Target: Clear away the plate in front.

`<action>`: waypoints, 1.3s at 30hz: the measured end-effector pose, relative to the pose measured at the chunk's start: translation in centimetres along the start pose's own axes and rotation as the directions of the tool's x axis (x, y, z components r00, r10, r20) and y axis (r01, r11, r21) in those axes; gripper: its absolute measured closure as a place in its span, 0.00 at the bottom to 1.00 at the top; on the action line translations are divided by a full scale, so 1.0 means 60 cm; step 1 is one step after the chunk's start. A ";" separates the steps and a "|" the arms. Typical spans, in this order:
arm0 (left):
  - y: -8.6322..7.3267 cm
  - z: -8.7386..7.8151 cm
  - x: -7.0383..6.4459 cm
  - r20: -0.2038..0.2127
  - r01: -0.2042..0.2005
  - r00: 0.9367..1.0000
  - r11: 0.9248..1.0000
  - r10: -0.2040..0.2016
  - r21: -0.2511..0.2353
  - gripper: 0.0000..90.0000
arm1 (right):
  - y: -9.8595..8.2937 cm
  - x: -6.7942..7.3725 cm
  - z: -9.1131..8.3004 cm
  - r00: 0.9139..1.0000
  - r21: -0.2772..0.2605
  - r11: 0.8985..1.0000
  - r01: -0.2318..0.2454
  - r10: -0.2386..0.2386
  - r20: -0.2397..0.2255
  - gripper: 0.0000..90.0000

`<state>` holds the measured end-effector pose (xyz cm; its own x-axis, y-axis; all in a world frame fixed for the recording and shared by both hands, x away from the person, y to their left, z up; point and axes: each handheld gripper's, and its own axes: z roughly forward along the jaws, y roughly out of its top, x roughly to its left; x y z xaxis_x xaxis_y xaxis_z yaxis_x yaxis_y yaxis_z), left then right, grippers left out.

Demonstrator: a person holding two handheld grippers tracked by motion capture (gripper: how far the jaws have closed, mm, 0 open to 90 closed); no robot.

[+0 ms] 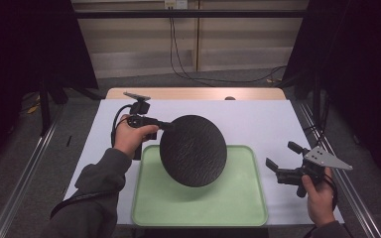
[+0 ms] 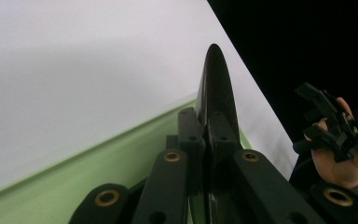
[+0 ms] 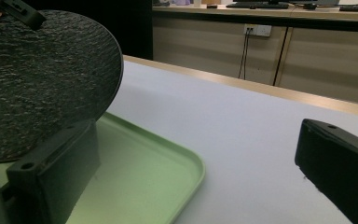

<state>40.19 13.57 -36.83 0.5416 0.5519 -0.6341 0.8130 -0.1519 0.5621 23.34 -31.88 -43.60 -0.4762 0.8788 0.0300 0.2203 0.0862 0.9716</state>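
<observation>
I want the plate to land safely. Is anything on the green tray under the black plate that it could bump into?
No, nothing visible is in the way. The left claw holds the black plate tilted above the green tray, and the tray's visible surface looks bare. The right claw waits open, off to the tray's side.

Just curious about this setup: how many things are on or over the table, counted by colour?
Black: 3, the plate, left gripper and right gripper.
Green: 1, the tray.
Total: 4.
</observation>
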 end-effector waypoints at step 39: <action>-0.095 0.067 -0.015 0.108 0.003 0.994 0.996 -0.013 0.094 0.96 | 0.000 -0.001 -0.001 1.000 -0.005 1.000 -0.012 0.012 0.011 0.00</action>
<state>35.95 10.64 -41.62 0.5508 0.4620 -0.6951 0.8310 -0.2263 0.5081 23.31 -31.94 -43.57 -0.4644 0.8848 0.0387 0.2212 0.0735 0.9725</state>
